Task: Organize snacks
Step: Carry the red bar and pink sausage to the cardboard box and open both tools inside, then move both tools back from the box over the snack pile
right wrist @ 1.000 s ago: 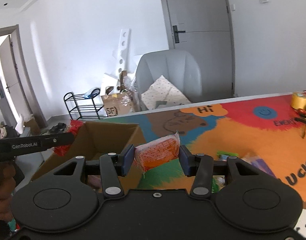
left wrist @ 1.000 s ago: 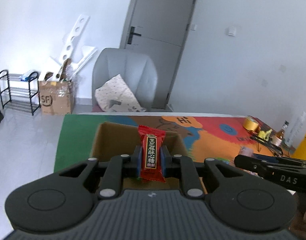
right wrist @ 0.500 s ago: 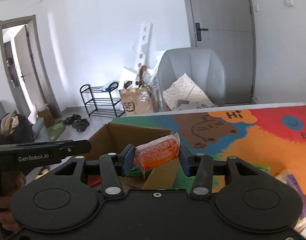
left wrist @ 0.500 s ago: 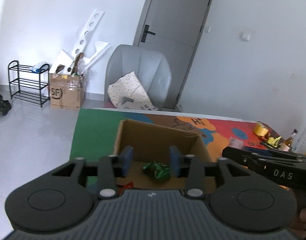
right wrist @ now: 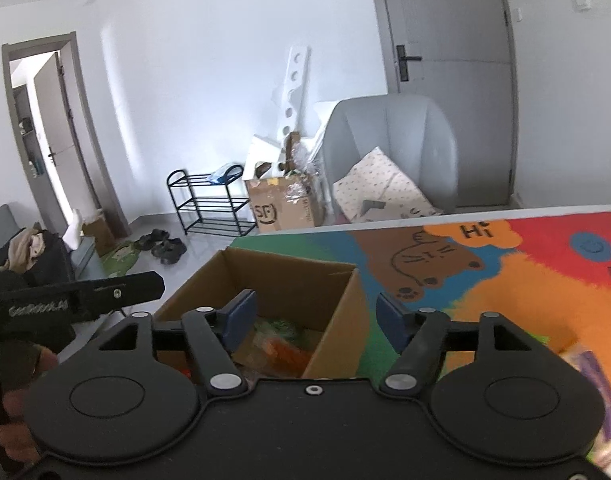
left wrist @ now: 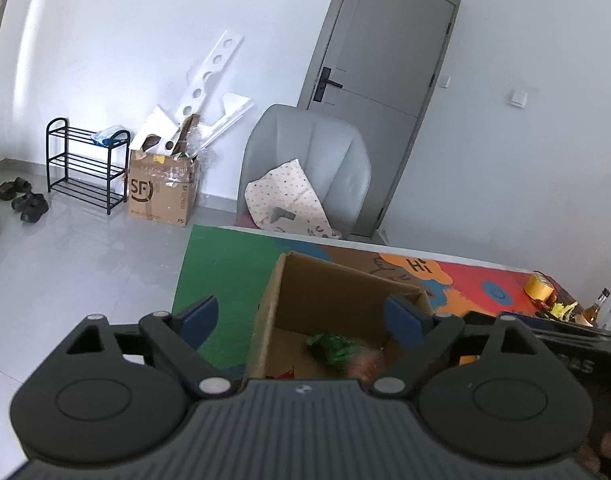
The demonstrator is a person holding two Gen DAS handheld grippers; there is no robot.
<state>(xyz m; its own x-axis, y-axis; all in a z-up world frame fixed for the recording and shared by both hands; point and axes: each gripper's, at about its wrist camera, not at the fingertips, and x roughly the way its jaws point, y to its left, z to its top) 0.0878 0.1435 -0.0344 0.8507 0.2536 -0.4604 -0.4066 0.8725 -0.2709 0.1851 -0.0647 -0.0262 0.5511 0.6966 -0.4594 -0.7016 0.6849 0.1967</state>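
Cardboard brown open box (left wrist: pixel 337 304) on the tabletop (left wrist: pixel 221 264) now holds both snacks: left hand-held gripper (left wrist: pixel 303 316) and right hand-held gripper (right wrist: pixel 311 316) have just opened, jaws empty.

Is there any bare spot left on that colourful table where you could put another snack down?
Yes. The green strip of mat left of the cardboard box is bare, and so is the brown, orange and red stretch right of the box. The box floor is crowded with wrappers, and blurred packets clutter the near right edge.
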